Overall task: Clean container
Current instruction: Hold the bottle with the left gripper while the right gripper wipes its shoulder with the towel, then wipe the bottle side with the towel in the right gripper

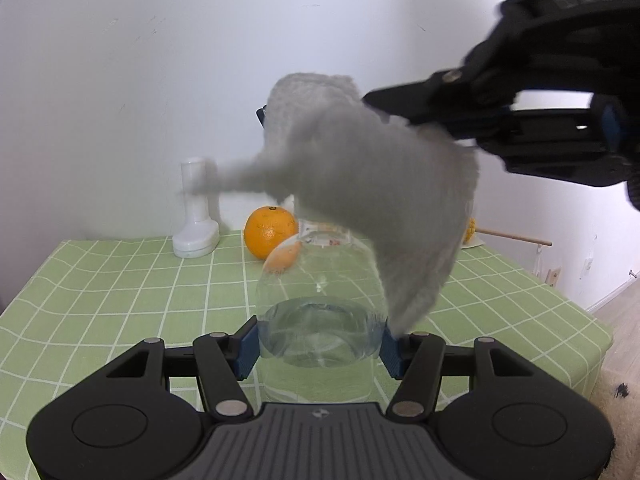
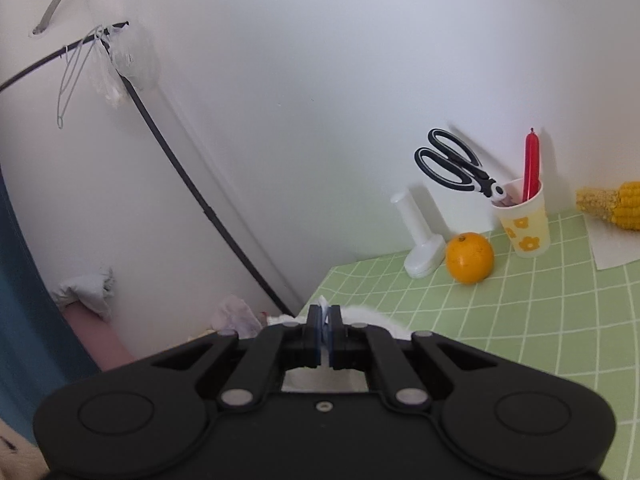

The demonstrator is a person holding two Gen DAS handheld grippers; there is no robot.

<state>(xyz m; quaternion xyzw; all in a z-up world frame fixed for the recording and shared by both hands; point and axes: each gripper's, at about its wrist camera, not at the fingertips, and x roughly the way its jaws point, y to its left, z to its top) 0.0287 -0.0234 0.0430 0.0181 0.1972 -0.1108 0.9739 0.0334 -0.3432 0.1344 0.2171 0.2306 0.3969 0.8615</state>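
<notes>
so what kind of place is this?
Probably a home room, kitchen-like: a table with a green checked cloth against a white wall, holding an orange, corn and a cup with scissors.

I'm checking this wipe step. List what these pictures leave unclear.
- Container mouth, left wrist view: covered by the blurred cloth.
- Cloth, right wrist view: only a sliver shows past the right gripper.
- Cup contents, right wrist view: hidden by its wall.

Soft even light, fisheye-bent edges, cloth seemingly motion-blurred
</notes>
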